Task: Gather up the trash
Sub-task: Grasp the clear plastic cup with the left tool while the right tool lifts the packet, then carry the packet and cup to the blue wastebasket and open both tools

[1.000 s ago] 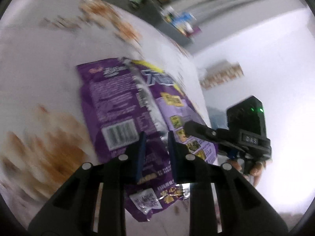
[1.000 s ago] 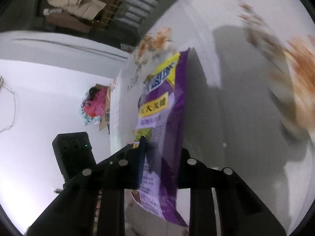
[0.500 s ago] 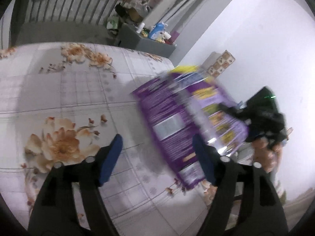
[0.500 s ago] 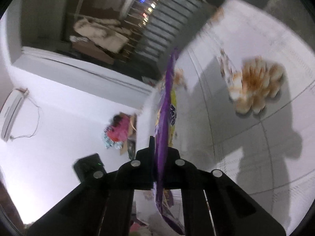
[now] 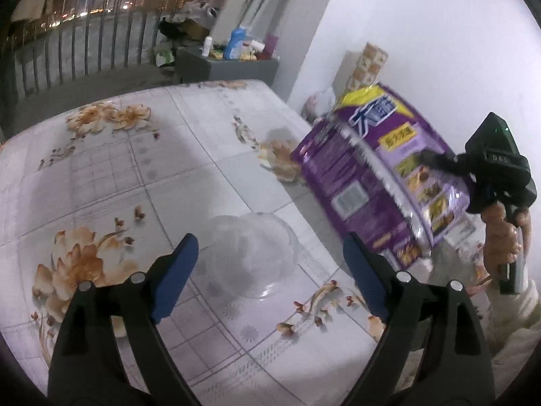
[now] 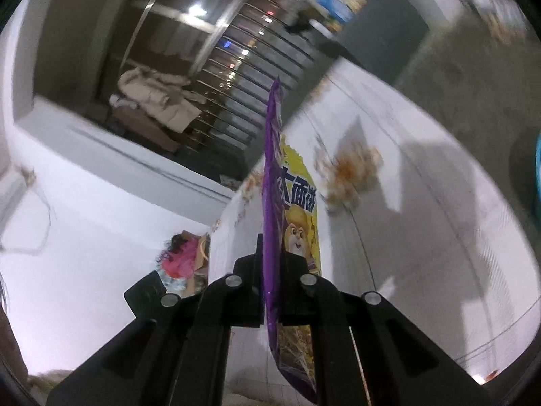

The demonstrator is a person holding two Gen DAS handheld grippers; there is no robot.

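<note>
A purple and yellow snack bag (image 5: 365,182) hangs in the air over the right edge of the flowered table (image 5: 142,155). My right gripper (image 5: 426,156) is shut on it, with a person's hand (image 5: 503,237) around the handle. In the right wrist view the bag (image 6: 270,176) stands edge-on, pinched in my right gripper (image 6: 270,264). My left gripper (image 5: 270,267) is over the table, its jaws wide and opening, and its blue pads (image 5: 179,270) touch nothing. A clear plastic bowl (image 5: 250,253) lies on the table in the gap between the fingers.
A grey cabinet (image 5: 233,66) with bottles stands behind the table, next to a metal railing (image 5: 101,44). A patterned box (image 5: 368,64) leans at the white wall. Pink and coloured bags (image 6: 182,257) lie on the floor beside the table.
My left gripper let go of the purple bag, opened wide and drew back over the table. My right gripper shut on the bag and carried it up and off to the right.
</note>
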